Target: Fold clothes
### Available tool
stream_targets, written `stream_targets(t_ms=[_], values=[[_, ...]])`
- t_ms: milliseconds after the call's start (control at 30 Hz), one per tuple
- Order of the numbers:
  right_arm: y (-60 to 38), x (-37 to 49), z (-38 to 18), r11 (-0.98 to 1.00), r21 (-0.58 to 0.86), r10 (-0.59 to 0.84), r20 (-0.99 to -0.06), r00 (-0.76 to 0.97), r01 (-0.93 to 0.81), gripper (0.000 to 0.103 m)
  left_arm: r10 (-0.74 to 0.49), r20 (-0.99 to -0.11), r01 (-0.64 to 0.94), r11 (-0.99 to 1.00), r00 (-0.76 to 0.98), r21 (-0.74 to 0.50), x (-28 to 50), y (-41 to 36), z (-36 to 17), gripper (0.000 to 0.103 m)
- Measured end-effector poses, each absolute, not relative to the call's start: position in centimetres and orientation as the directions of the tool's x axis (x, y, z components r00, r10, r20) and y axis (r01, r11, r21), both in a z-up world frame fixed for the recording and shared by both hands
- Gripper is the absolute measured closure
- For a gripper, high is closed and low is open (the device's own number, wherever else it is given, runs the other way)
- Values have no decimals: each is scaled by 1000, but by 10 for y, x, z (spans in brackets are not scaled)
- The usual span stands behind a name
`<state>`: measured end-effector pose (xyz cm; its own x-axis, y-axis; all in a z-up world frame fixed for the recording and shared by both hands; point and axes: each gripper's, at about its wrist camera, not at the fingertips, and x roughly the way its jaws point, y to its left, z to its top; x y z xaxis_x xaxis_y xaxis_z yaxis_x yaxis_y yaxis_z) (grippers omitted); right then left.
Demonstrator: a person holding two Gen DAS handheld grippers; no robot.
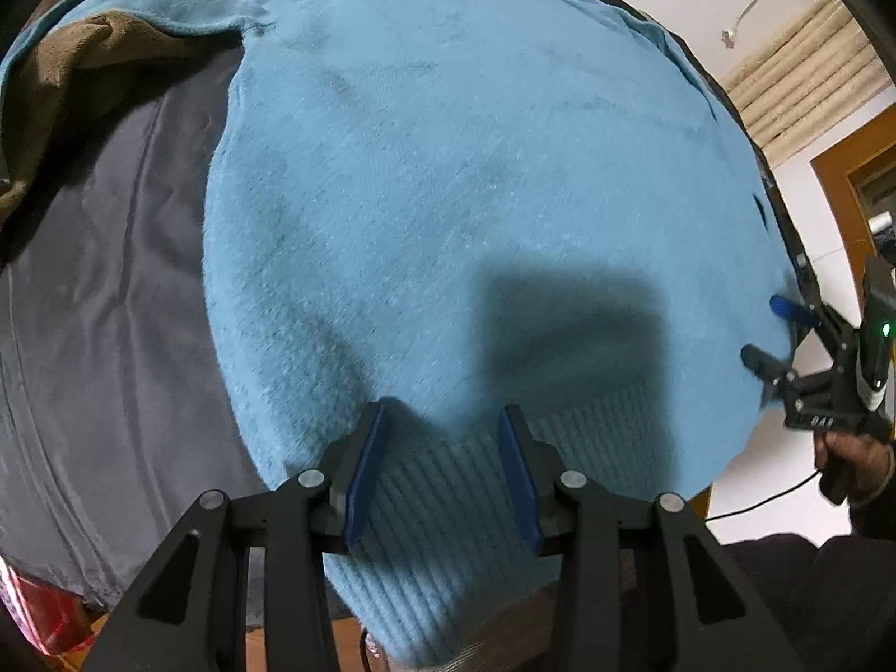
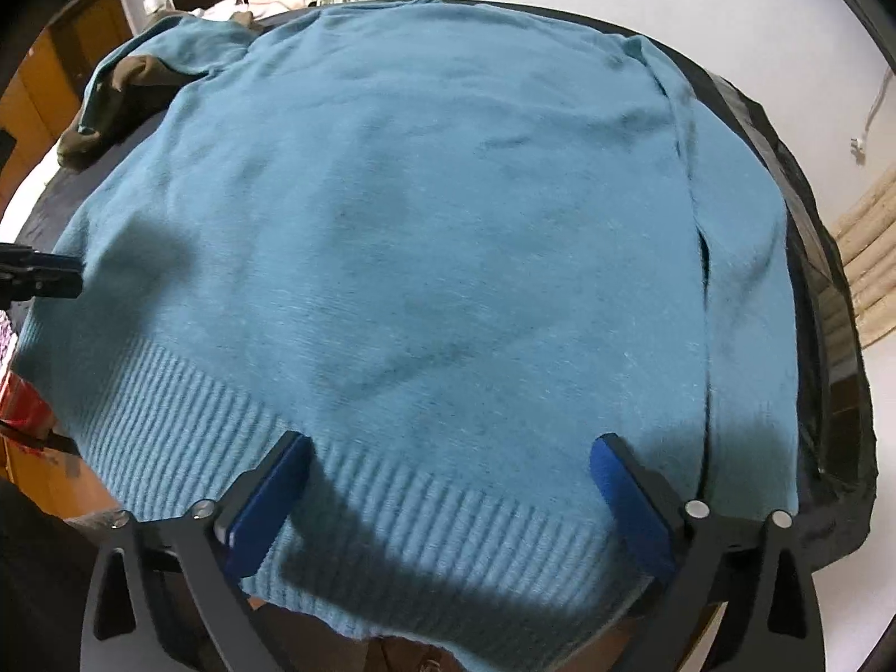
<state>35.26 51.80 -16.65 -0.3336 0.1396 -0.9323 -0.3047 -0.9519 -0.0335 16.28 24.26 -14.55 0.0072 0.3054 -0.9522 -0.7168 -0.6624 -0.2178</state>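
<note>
Grey bedcover [image 1: 106, 291] fills the left side of the left wrist view, smooth with a few long creases. Brown garment [image 1: 73, 89] bunched at far left on the cover, one teal sleeve lying across its top edge. Blue knit sweater [image 1: 448, 196] spread flat over the cover, neck at the far end, ribbed hem at the near edge and hanging slightly over it. Left gripper [image 1: 442, 420] points down at the hem near the sweater's left corner; jaws partly apart, blue pads either side of the ribbing, no fabric seen pinched between them. Shadow of the tool falls on the knit just right of it. Right gripper [image 2: 451, 451] hovers over the hem further right, jaws spread wide, nothing between them but the ribbing below; whether the tips touch the cloth cannot be told. In the left view it shows at the sweater's right edge, a hand [image 1: 857, 459] on its grip. Right sleeve lies folded in along the sweater's right side.
</note>
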Motion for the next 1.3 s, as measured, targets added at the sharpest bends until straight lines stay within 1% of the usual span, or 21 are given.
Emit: stream_targets(t_ms=[167, 300, 333, 433, 467, 533, 633, 667, 700, 767, 867, 900, 1000, 1100, 1167, 1233, 1300], values=[[521, 350, -162, -952, -11, 113, -941, -318, -306, 2, 286, -958, -698, -682, 18, -217, 158, 245, -142, 58], [526, 336, -138, -957, -7, 126, -910, -396, -289, 2, 309, -951, -662, -715, -13, -224, 141, 263, -126, 57], [529, 331, -132, -957, -7, 132, -901, -414, -291, 2, 319, -947, -660, -717, -26, -224, 137, 268, -121, 54], [540, 306, -125, -950, 31, 121, -882, -455, -311, 2, 335, -939, -673, -712, -74, -201, 126, 286, -110, 38], [541, 295, -128, -950, 37, 115, -882, -456, -311, 2, 332, -939, -680, -709, -90, -186, 123, 290, -109, 36], [540, 279, -137, -953, 37, 106, -889, -445, -301, 2, 312, -946, -690, -704, -89, -167, 118, 298, -117, 34], [534, 270, -155, -963, 19, 91, -918, -387, -271, 2, 232, -971, -682, -720, -59, -131, 108, 265, -144, 35], [532, 270, -162, -966, -1, 97, -929, -356, -260, 1, 221, -973, -691, -713, -60, -119, 106, 263, -145, 29], [530, 274, -164, -968, -12, 102, -932, -347, -250, 1, 210, -976, -700, -706, -62, -107, 103, 262, -146, 26], [529, 281, -163, -971, -20, 103, -935, -340, -239, 1, 204, -977, -706, -701, -59, -103, 98, 259, -147, 25], [534, 286, -161, -969, -18, 94, -948, -303, -245, 1, 228, -974, -679, -717, -13, -158, 81, 255, -143, 25], [539, 285, -159, -964, -15, 95, -952, -291, -267, 1, 243, -970, -665, -726, -8, -177, 72, 255, -139, 25], [562, 274, -140, -937, 27, 98, -936, -339, -348, 1, 287, -958, -642, -736, -8, -215, 47, 264, -128, 25], [585, 253, -122, -911, 56, 117, -915, -386, -408, 1, 303, -952, -649, -731, -33, -210, 25, 282, -120, 25], [597, 230, -115, -907, 58, 130, -904, -407, -418, 1, 298, -953, -657, -730, -55, -190, 13, 296, -115, 25], [601, 206, -115, -912, 34, 150, -900, -408, -410, 1, 286, -955, -664, -729, -78, -164, 1, 312, -110, 25], [605, 183, -123, -918, 14, 158, -904, -397, -396, 1, 272, -959, -652, -742, -82, -155, -14, 325, -115, 25]])
